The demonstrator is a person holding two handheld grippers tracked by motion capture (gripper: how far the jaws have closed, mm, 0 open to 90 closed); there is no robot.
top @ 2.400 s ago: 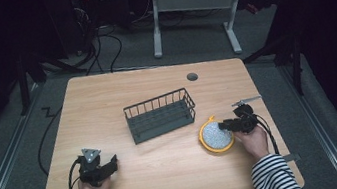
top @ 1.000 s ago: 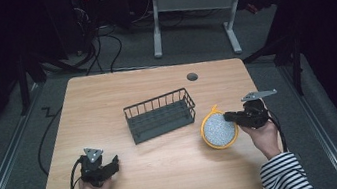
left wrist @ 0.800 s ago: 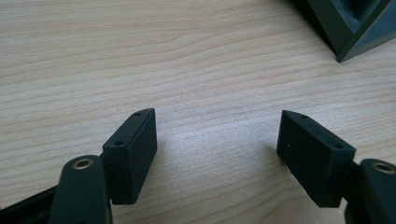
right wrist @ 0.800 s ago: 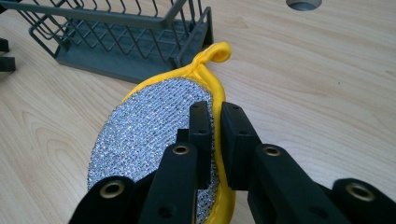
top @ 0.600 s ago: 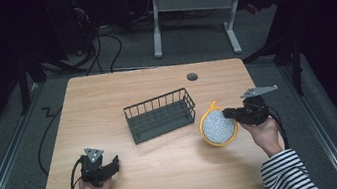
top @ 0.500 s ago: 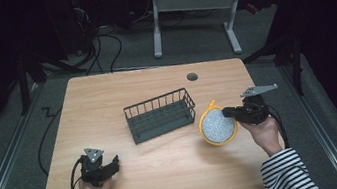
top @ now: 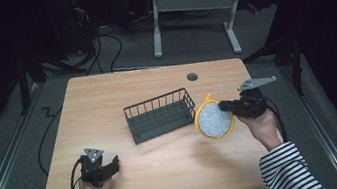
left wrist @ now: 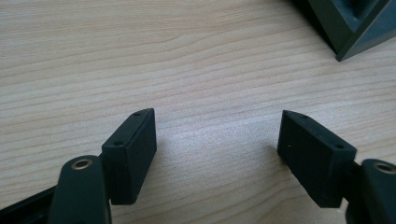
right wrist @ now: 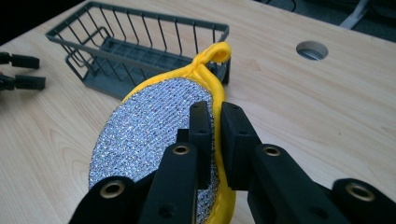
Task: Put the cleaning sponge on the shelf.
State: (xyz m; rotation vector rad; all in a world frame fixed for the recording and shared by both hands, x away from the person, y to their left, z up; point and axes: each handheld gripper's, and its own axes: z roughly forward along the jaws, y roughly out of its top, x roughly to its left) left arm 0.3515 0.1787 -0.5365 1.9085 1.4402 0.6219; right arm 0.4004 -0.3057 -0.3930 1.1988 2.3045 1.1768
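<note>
The round scrubbing pad with the yellow rim and silvery glitter mesh face (top: 214,119) looks light and soft, a thin disc that bends easily, so a pinch on its thicker yellow edge is the sensible hold; the mesh middle would likely crumple or slip under the pads. That is where the right gripper (top: 225,107) has it: in the right gripper view its two black jaws are pressed together on the rim of the pad (right wrist: 154,135), one pad on the glitter face, the other behind the yellow border. A small yellow hanging loop (right wrist: 215,52) curls up at the far edge and could serve as a second hold, though it looks too floppy to steer by.

The pad hangs tilted in the air, clear of the light wooden table (top: 178,174), just beside the right end of the dark grey wire basket (top: 160,115). Whether its lower edge brushes the tabletop is hard to tell from the high view.

The left gripper (top: 112,164) rests low near the table's front left corner, well apart from the pad, its jaws spread wide with nothing between them but bare wood (left wrist: 215,135). A corner of the basket (left wrist: 355,28) shows beyond them.
</note>
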